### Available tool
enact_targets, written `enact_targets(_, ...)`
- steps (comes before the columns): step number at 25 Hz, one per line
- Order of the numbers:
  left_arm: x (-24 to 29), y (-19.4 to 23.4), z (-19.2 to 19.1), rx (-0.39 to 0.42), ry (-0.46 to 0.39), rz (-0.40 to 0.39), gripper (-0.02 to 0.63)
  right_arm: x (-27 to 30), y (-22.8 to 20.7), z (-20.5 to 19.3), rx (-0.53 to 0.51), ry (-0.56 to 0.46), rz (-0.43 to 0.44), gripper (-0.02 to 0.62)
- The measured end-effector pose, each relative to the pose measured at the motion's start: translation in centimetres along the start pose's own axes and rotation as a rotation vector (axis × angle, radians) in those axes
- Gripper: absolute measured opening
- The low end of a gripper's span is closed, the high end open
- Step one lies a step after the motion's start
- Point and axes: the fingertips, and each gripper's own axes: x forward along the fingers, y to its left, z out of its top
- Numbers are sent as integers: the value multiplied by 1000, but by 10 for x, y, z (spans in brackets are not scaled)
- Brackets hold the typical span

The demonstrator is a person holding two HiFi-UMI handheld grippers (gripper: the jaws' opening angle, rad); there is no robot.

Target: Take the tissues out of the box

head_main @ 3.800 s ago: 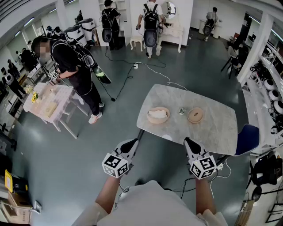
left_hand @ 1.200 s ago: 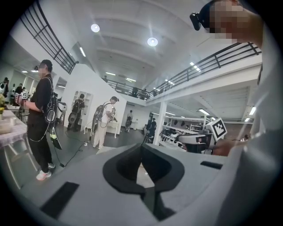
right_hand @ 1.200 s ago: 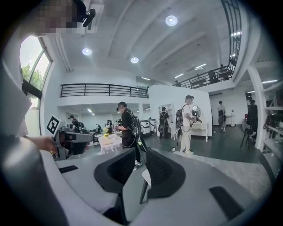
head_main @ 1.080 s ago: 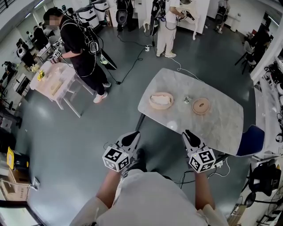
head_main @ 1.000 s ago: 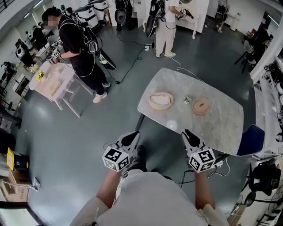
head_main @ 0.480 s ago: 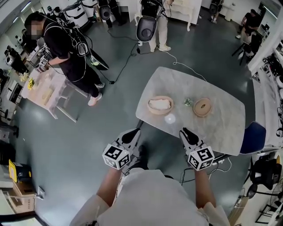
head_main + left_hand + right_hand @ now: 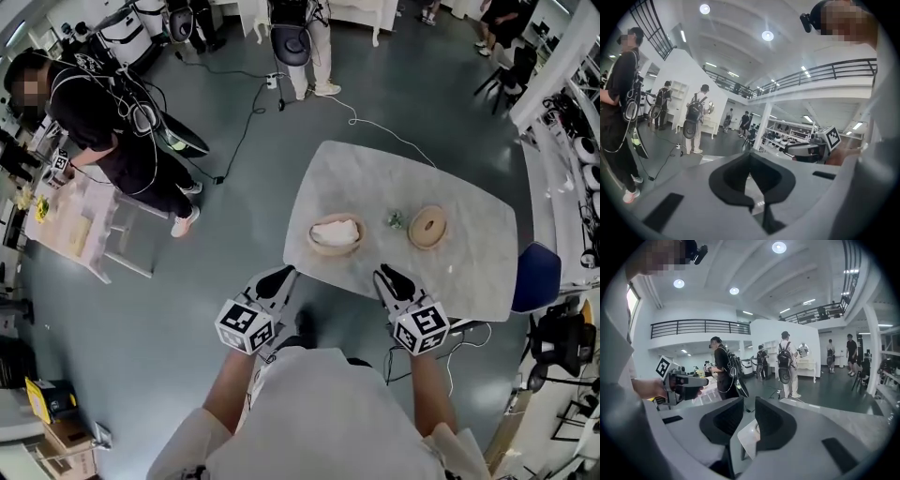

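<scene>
A round wooden box (image 7: 335, 234) with white tissue showing in its top stands on the marble table (image 7: 469, 272), near the front left edge. A round wooden lid with a hole (image 7: 428, 226) lies to its right, and a small greenish thing (image 7: 396, 219) sits between them. My left gripper (image 7: 273, 279) hangs just off the table's near edge, its jaws closed tip to tip on nothing (image 7: 750, 154). My right gripper (image 7: 385, 278) is over the near edge, in front of the lid, its jaws (image 7: 749, 401) apart and empty.
A blue chair (image 7: 530, 277) stands at the table's right end. A person in black (image 7: 103, 112) works at a pink table (image 7: 80, 220) to the left. Another person (image 7: 300, 37) stands beyond the table, and cables (image 7: 248, 117) run over the grey floor.
The table has come nearer in the head view and both grippers now reach its near edge. The people in the background have shifted. Neither gripper's jaws have changed.
</scene>
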Motion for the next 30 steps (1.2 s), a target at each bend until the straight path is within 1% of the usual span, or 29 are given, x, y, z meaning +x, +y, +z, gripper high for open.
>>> enact_targets(5, 29, 24, 6, 14, 29, -77, 9, 26, -14, 1, 9, 29, -45, 95)
enact_targets(8, 41, 37, 9, 21, 50, -110, 9, 40, -19, 2, 14, 46, -65, 95)
enact_targets(15, 61, 53, 3, 5, 76, -138, 9, 55, -32, -4, 20, 82, -84, 95)
enact_targets(19, 71, 51, -3, -15, 89, -128, 9, 57, -43, -6, 17, 100, -76, 95)
enact_targets(22, 79, 50, -10, -45, 99, -102, 9, 60, -54, -7, 19, 113, -56, 95)
enact_targets(27, 93, 54, -13, -62, 106, -42, 9, 80, -72, -14, -7, 158, 8, 95)
enact_targets(30, 100, 52, -15, -80, 105, 7, 9, 92, -82, -27, -60, 203, 55, 95)
